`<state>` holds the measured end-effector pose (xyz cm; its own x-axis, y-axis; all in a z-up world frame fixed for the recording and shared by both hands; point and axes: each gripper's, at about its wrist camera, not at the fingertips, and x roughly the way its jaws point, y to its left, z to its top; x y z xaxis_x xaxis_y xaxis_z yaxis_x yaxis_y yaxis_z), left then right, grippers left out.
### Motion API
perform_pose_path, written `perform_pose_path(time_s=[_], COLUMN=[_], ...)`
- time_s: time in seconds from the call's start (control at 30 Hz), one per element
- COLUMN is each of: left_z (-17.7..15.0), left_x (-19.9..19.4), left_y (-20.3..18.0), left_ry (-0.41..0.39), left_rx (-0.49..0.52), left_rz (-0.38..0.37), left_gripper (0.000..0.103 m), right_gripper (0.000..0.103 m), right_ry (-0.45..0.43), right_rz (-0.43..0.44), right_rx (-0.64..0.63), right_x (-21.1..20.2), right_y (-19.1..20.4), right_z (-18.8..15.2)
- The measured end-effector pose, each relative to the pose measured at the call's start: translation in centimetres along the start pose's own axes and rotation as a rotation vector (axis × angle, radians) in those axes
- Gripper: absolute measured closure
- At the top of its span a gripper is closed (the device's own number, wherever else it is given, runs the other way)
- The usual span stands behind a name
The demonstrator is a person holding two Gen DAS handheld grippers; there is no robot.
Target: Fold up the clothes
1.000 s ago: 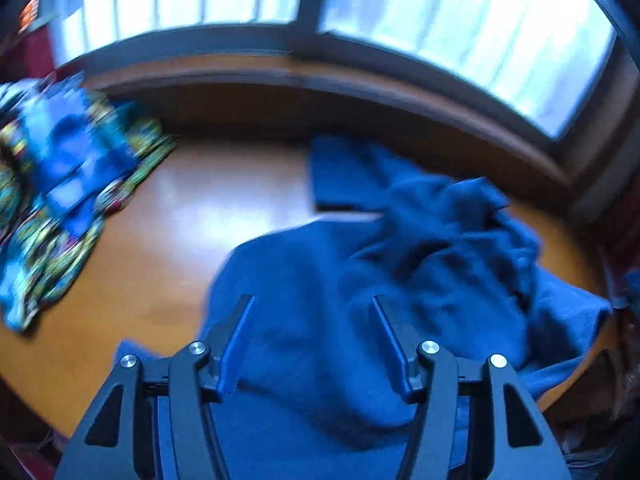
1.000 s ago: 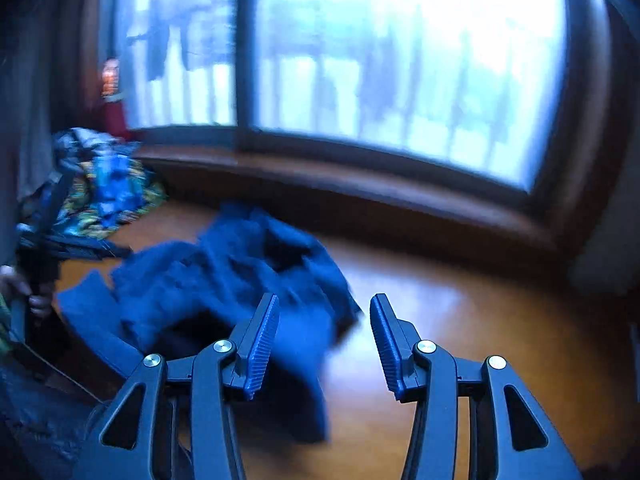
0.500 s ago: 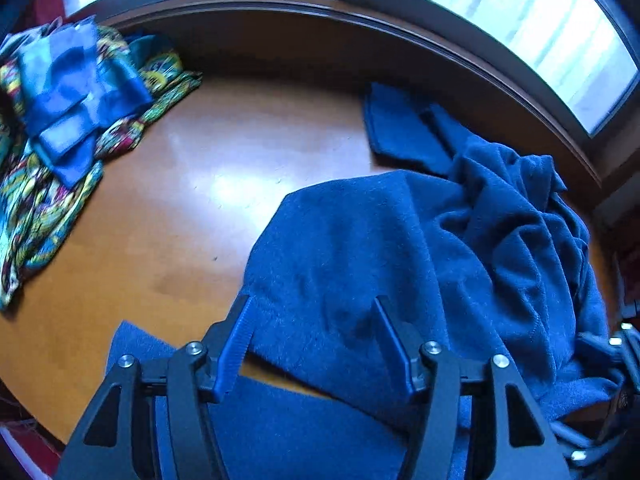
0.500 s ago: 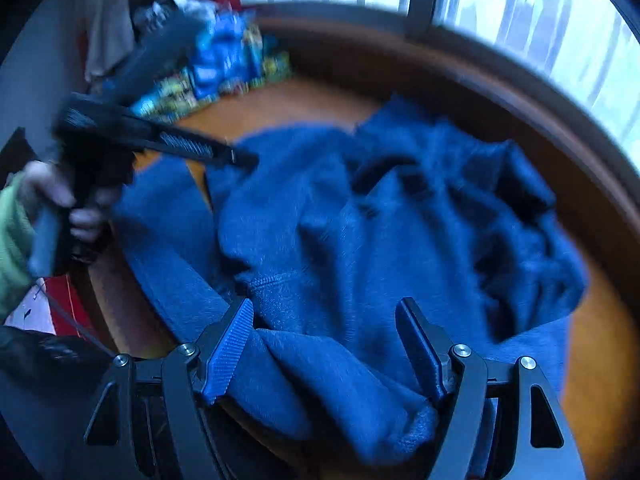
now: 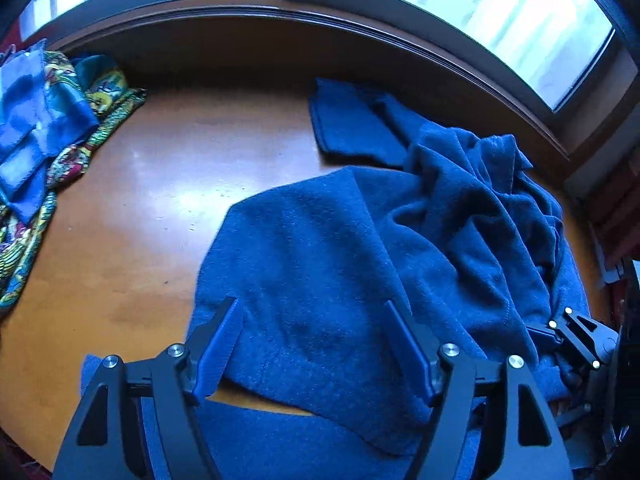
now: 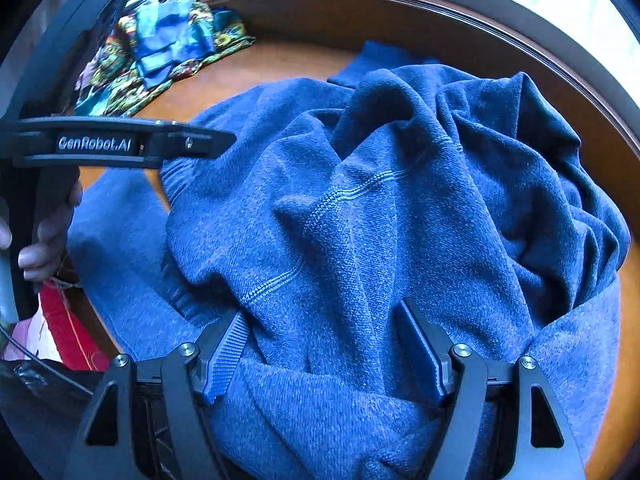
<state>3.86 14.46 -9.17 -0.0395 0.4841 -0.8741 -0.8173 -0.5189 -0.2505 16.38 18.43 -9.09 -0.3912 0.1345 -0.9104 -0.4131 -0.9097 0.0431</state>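
Observation:
A crumpled dark blue fleece sweater (image 5: 400, 240) lies on the round wooden table (image 5: 160, 184), bunched toward the right, with one sleeve (image 5: 352, 120) stretched toward the window. My left gripper (image 5: 312, 320) hovers open over the sweater's near hem, which dips between its fingers. In the right wrist view the same sweater (image 6: 380, 208) fills the frame and my right gripper (image 6: 324, 332) is open, its fingers straddling a fold of fabric. The left gripper (image 6: 208, 142) shows there side-on at the left, held by a hand (image 6: 40, 248). The right gripper's tip (image 5: 568, 332) peeks in at the left view's right edge.
A pile of colourful patterned and blue cloth (image 5: 44, 148) sits at the table's far left, also visible as the cloth pile (image 6: 160, 56) in the right view. A dark window sill (image 5: 360, 40) curves behind the table. Bare wood lies left of the sweater.
Both grippers have dropped from looking toward the window to close over the sweater. The right gripper swung left and down onto the fabric and opened wider; the left edged forward over the hem.

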Motion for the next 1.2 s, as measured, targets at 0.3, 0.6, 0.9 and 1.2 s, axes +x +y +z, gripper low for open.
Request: perform_pose_path(time_s=[0.3,0.6,0.9,1.2], left_z=[-0.3,2.4,6.9,8.8], left_x=[0.8,-3.2,-6.7,-2.1], left_y=[-1.4,-4.9,-13.1,-25.3], left_ry=[0.013,-0.103,-0.241,-0.208], left_rx=[0.075,0.142,0.298,0.483], left_rz=[-0.086,-0.128,-0.235,-0.284], left_gripper=[0.092,0.097,0.097,0.097], right_gripper=[0.085,0.096,0.097,0.097], right_ry=[-0.068,-0.233,-0.458,-0.481], right_rz=[-0.025,0.081,0.158,0.067], right_rx=[0.044,0.21,0.428,0.658], right_x=[-0.8,-4.7,-12.3,-13.0], right_y=[0.4,-3.0,-9.8,-17.5], right_z=[-0.5,-0.3,-1.8,-6.9])
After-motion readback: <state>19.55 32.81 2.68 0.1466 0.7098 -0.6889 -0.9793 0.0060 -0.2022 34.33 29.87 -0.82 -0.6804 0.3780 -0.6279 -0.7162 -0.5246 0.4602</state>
